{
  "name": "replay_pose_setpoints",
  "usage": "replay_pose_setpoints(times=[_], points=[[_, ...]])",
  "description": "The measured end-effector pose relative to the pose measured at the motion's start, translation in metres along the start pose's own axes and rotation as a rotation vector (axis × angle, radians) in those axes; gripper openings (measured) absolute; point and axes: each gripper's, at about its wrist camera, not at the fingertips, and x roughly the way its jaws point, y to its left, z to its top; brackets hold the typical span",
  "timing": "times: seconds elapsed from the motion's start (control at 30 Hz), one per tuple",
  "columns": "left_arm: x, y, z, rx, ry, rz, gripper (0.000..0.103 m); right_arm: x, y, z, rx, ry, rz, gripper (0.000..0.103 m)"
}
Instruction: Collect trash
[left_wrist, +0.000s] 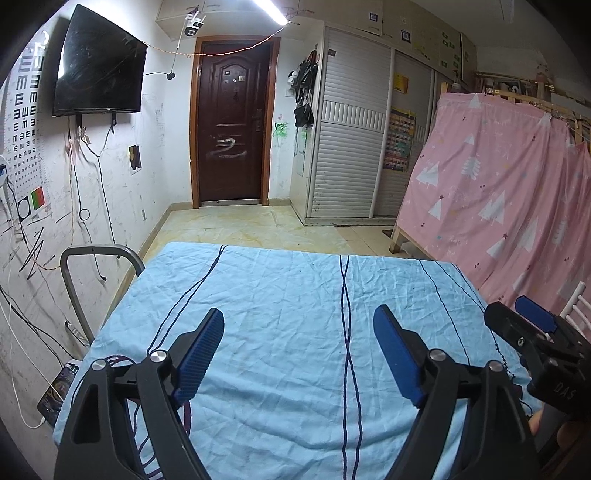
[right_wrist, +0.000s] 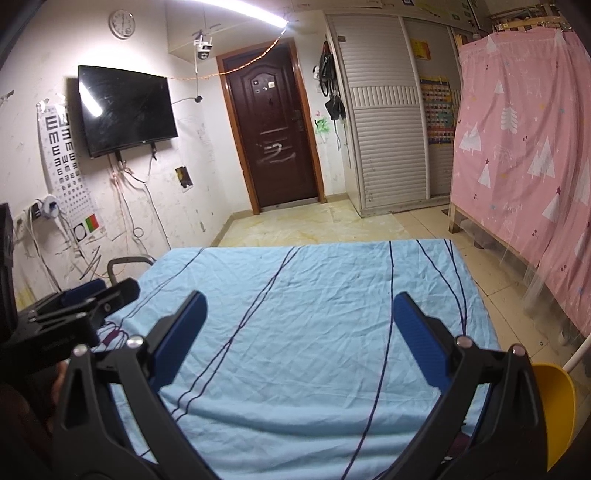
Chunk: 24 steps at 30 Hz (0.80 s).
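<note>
We held the left gripper (left_wrist: 299, 350) and right gripper (right_wrist: 299, 332) over the blue sheet (left_wrist: 295, 288), both wide apart and empty, apparently ready for trash.

The table (left_wrist: 295, 295) is covered by a wrinkled, matt blue cloth (left_wrist: 280, 332). Ribbed blue pads (left_wrist: 201, 354) are seen on matt black plastic. The door (left_wrist: 231, 122) is made of shiny dark wood. The yellow scoop (right_wrist: 557, 402) is smooth plastic.
</note>
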Motion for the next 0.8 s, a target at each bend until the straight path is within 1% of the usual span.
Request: replay_pose_setpoints(times=[0.8], points=[[-0.0015,0.0024,-0.0004,-0.003,0.001,0.003,0.076,0.0002,0.0006,-0.0013,-0.001,-0.001,0.0,0.097]])
